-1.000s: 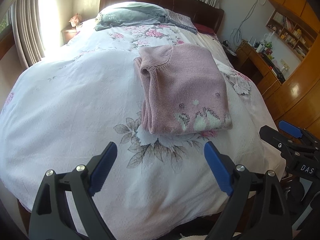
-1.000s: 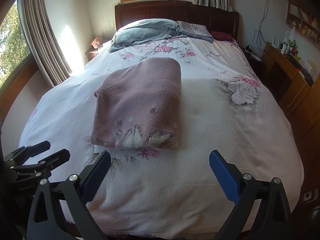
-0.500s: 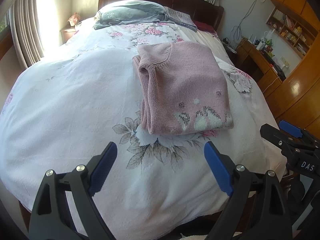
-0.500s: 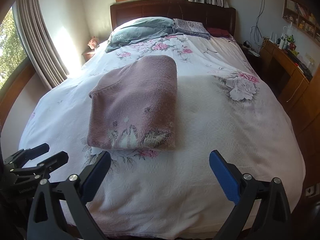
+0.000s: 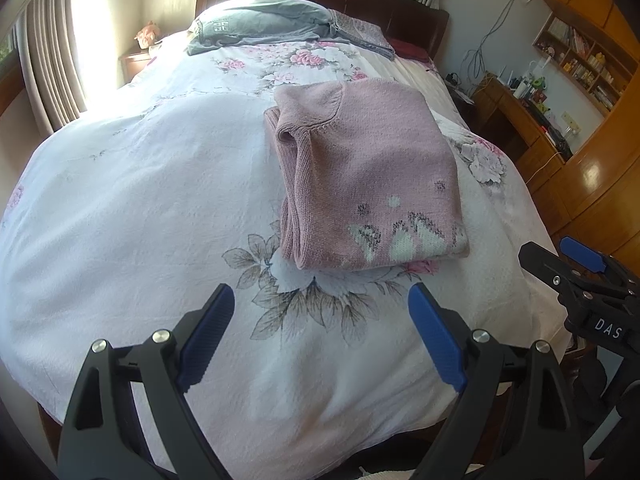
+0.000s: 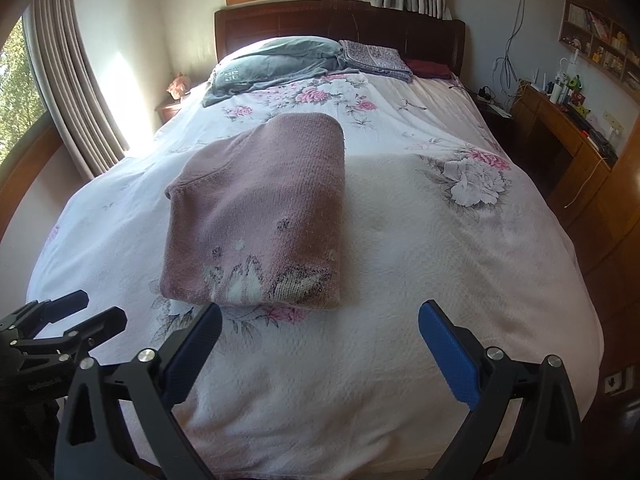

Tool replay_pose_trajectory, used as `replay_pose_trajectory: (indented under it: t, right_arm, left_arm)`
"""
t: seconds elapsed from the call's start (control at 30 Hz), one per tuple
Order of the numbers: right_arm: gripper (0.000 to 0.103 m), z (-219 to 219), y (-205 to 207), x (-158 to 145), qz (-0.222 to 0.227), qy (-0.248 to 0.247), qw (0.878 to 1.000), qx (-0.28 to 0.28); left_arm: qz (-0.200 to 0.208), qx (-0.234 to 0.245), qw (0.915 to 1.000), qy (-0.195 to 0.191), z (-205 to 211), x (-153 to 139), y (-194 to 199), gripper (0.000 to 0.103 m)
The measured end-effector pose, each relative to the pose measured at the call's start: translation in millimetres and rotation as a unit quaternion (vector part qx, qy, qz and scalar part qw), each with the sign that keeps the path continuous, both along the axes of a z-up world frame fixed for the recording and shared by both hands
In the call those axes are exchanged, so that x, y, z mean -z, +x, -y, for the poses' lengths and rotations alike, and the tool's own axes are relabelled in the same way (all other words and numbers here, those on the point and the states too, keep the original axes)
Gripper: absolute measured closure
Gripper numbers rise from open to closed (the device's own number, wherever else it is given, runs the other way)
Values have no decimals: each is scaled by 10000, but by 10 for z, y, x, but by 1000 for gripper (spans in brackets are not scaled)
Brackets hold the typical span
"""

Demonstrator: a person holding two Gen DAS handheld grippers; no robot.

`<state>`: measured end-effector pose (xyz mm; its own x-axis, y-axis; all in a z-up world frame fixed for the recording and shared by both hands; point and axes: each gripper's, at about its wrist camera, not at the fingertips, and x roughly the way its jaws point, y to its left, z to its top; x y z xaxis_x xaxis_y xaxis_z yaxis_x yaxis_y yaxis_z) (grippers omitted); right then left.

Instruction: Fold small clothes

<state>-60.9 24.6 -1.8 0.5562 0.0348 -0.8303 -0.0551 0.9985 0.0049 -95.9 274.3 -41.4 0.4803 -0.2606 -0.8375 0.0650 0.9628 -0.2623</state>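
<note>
A pink knit sweater [image 5: 368, 176] lies folded into a neat rectangle on the floral bedspread [image 5: 132, 200], its white-patterned hem toward me. In the right wrist view the same sweater [image 6: 260, 216] rests left of centre. My left gripper [image 5: 320, 300] hovers open above the bed's near part, short of the hem, with nothing between its blue pads. My right gripper [image 6: 320, 316] is open too, held back from the sweater's near edge and empty. Each gripper shows at the other view's side edge: the right gripper [image 5: 560, 256], the left gripper [image 6: 84, 312].
A grey pillow [image 6: 276, 60] and a folded patterned cloth [image 6: 376, 58] lie by the dark headboard [image 6: 340, 20]. Curtains [image 6: 76, 92] and a nightstand [image 6: 170, 110] stand left of the bed. A wooden desk [image 6: 560, 132] with clutter and shelves stands on the right.
Both views have shifted a little, with the sweater sitting slightly lower and nearer. Both grippers remain open and empty; the sweater has not moved on the bed.
</note>
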Motion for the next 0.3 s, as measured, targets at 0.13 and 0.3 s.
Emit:
replay_pose_trajectory:
  t: [0.13,0.3]
  right_arm:
    - [4,-14,5,0,-37,-28,10000,-14]
    - [4,-15,7,-10,-34,-23,10000,-11]
  left_arm:
    - [-11,-16,10000,-22,-10,7,6,15]
    - [-10,-12,10000,-32,-14,7,8,15]
